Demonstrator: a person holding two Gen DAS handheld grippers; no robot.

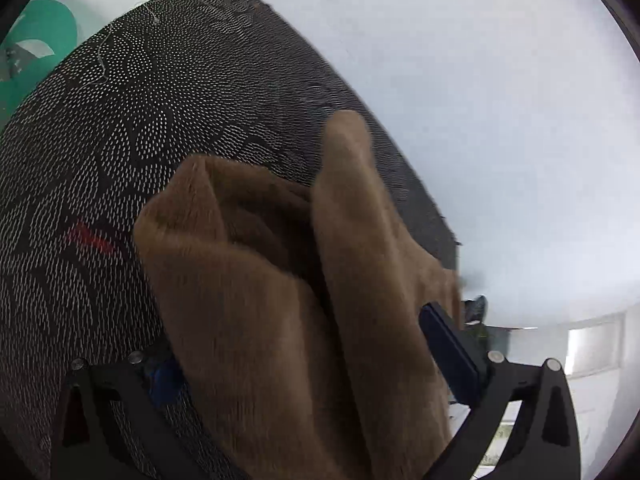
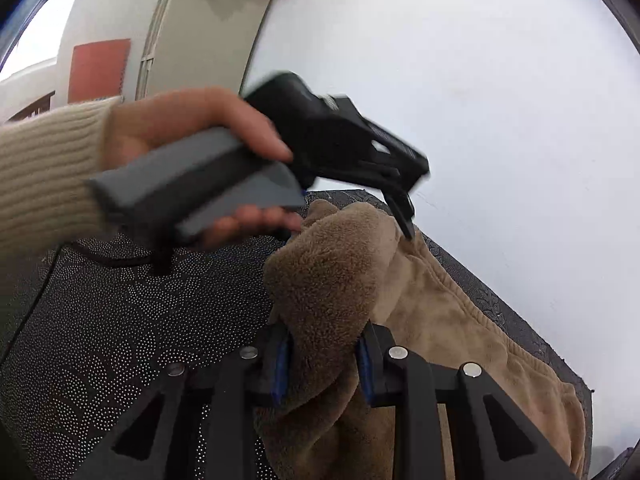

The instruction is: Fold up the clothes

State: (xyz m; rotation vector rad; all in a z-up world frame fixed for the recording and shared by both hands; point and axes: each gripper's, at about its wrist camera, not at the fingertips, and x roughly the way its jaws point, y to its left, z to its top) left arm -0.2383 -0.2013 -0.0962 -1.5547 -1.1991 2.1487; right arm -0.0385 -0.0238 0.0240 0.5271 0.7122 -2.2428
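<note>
A fuzzy brown garment [image 2: 320, 280] lies bunched on a dark dotted cloth [image 2: 120, 320] that covers the bench. The right gripper [image 2: 324, 360] has its jaws drawn most of the way in, pinching a thick fold of the garment between the blue pads; the fold bulges up just ahead of the jaws, and the rest of the garment trails off to their right, along the cloth's edge.

The left gripper [image 1: 316, 344] has its jaws spread wide with a heap of the same garment [image 1: 280, 280] between them. Its right pad lies against the fabric, but the left pad is half hidden under the heap, so I cannot tell whether they press on it. In the right wrist view this gripper appears blurred, held in a hand [image 2: 192, 132] with a cream ribbed sleeve [image 2: 44, 176], its tip touching the garment's far edge, beyond the right jaws.

Likely risks: the plush fabric is thick and soft, so the right jaws may hold only an outer layer and let the fold slip out when lifted. If the left jaws close on the whole heap, several layers could be dragged together and the fold would come out crooked. The dotted cloth might also be caught and pulled along.

Beyond the bench stands a plain white wall [image 1: 480, 100]. A green shape [image 1: 48, 40] shows past the cloth's far corner. Nothing else lies on the cloth near the jaws.
</note>
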